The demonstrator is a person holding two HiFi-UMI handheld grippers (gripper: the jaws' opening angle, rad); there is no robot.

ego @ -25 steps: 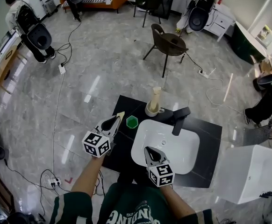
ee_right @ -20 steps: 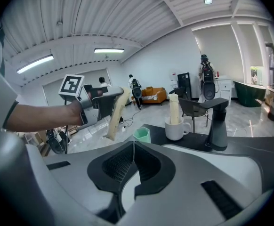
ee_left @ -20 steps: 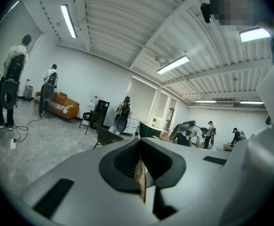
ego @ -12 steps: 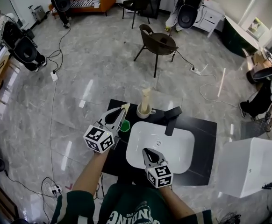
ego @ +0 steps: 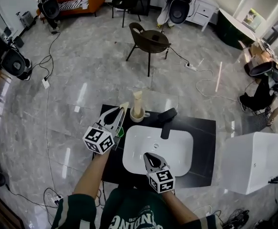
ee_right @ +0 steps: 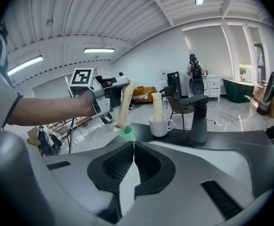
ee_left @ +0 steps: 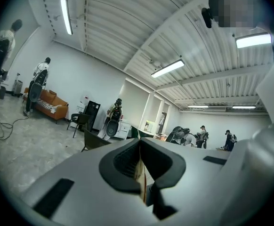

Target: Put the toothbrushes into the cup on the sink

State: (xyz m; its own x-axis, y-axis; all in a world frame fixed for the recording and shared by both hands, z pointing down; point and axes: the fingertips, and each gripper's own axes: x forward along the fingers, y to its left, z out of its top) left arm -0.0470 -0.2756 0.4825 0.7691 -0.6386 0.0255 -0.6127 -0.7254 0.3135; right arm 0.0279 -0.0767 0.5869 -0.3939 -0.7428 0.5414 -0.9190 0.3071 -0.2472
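Observation:
My left gripper (ego: 120,110) is shut on a pale toothbrush (ego: 124,105), held slanted just left of the white cup (ego: 137,116). Another pale toothbrush (ego: 138,99) stands in that cup. In the left gripper view the brush (ee_left: 140,172) shows as a thin strip pinched between the jaws. The right gripper view shows the held brush (ee_right: 126,101) above a green holder (ee_right: 126,133), with the cup (ee_right: 159,125) to its right. My right gripper (ego: 148,155) hovers over the white sink (ego: 177,149), its jaws shut and empty.
A black faucet (ego: 166,118) stands behind the basin on the black counter (ego: 203,128). A white box (ego: 253,161) sits at the right. A dark chair (ego: 148,39), floor cables and people with equipment lie farther back.
My left gripper has carried the toothbrush up and toward the cup, so it now covers most of the green holder. The right gripper has shifted slightly over the basin.

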